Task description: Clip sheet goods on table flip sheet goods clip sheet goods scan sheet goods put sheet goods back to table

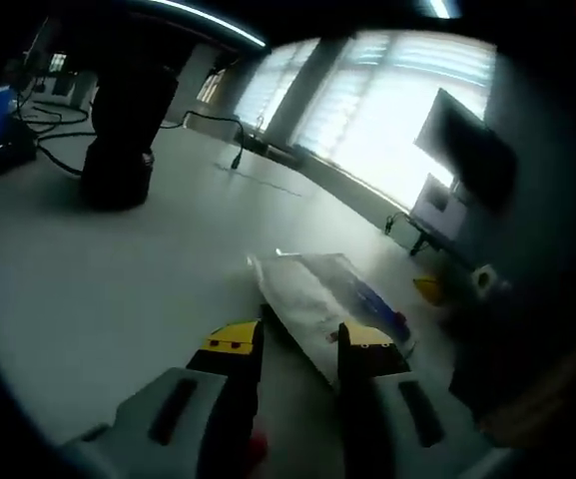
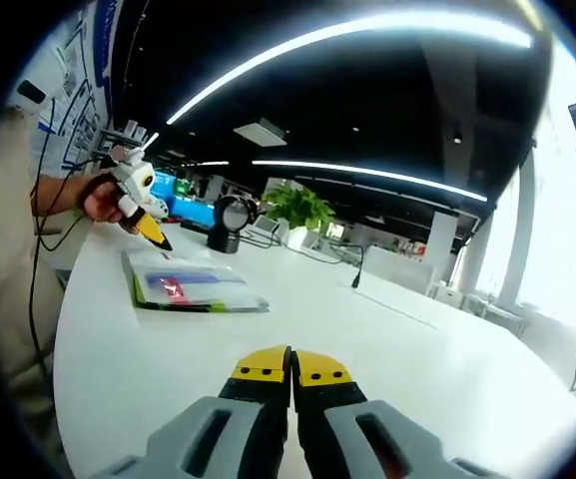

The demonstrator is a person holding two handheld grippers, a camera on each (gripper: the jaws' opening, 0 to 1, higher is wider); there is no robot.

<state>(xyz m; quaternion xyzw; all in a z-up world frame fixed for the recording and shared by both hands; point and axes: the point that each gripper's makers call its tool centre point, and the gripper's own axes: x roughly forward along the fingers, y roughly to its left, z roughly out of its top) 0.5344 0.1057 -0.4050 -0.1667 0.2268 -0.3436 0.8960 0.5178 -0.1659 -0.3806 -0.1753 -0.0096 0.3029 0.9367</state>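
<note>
The sheet goods (image 1: 327,299) are a flat clear packet with white and blue print, lying on the white table (image 1: 118,289). My left gripper (image 1: 299,341) is open, and its yellow-tipped jaws stand just short of the packet's near edge without closing on it. In the right gripper view the same packet (image 2: 193,282) lies flat at the table's left side. A person's hand holds the left gripper (image 2: 140,208) above its far corner, tips pointing down. My right gripper (image 2: 289,367) is shut and holds nothing, well to the right of the packet.
A black stand-like device (image 1: 118,130) with cables (image 1: 58,160) sits at the far left of the table. A dark monitor (image 1: 462,150) stands by the bright windows, and a small yellow item (image 1: 427,289) lies beyond the packet. A round black device (image 2: 230,222) and a plant (image 2: 297,210) stand at the back.
</note>
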